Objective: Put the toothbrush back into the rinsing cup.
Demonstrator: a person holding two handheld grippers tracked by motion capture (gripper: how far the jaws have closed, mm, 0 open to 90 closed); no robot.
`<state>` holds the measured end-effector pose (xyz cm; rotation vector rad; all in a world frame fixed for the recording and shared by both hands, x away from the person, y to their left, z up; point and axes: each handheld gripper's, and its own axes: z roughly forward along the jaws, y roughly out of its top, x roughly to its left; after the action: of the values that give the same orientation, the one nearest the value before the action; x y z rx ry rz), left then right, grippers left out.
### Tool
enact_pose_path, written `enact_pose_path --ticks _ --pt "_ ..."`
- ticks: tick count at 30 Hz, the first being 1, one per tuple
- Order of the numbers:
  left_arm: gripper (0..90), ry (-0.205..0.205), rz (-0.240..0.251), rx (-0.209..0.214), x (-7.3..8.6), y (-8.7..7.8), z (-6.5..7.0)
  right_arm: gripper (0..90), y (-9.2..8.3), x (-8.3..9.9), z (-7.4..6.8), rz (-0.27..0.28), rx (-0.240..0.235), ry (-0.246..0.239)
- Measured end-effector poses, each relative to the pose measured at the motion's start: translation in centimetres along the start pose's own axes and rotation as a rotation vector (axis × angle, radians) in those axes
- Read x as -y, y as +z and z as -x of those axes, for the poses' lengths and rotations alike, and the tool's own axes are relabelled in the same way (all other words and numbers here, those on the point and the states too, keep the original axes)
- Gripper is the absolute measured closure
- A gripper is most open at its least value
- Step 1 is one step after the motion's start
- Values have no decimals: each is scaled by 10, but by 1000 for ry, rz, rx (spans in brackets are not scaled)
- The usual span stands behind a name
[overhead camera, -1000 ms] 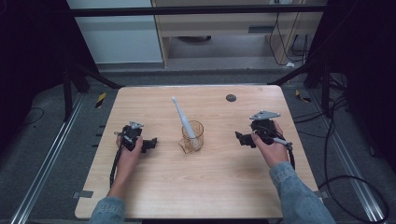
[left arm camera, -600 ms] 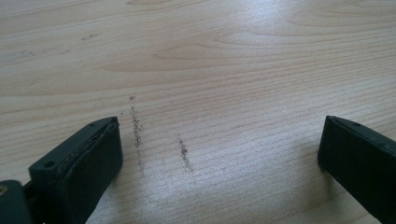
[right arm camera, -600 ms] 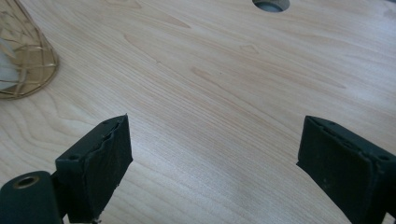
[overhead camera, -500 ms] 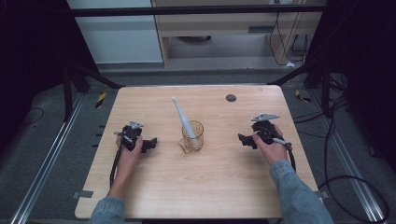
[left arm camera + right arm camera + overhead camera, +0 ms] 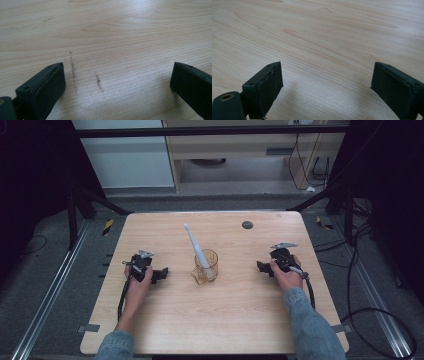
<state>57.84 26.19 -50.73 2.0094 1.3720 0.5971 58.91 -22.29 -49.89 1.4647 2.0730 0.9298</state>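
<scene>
Small dark round disc [image 5: 247,224] near far edge of wooden desk [image 5: 165,320]; nothing between either hand and centre. Faint dark scuff marks [image 5: 73,72] on wood between left jaws.

Left hand [image 5: 136,285] resting on desk, forearm in from near edge, left tongs [image 5: 161,275] pointing right toward centre, jaws wide apart, nothing between. Right hand [image 5: 285,275] low over desk, right tongs [image 5: 260,267] pointing left, jaws likewise wide apart over bare wood.

Amber glass cup [image 5: 206,266] upright mid-desk, between both tongs, apart from each; white toothbrush [image 5: 194,245] standing in cup, leaning up and away to far left.
</scene>
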Motion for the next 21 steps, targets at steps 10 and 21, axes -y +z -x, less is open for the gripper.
enact_pose_path --ticks 10,21 --pt "0 0 0 0 0 0 0 79 12 3 3 12 61 33" --pt "0 0 0 0 0 0 0 2 14 3 -1 -13 112 64"
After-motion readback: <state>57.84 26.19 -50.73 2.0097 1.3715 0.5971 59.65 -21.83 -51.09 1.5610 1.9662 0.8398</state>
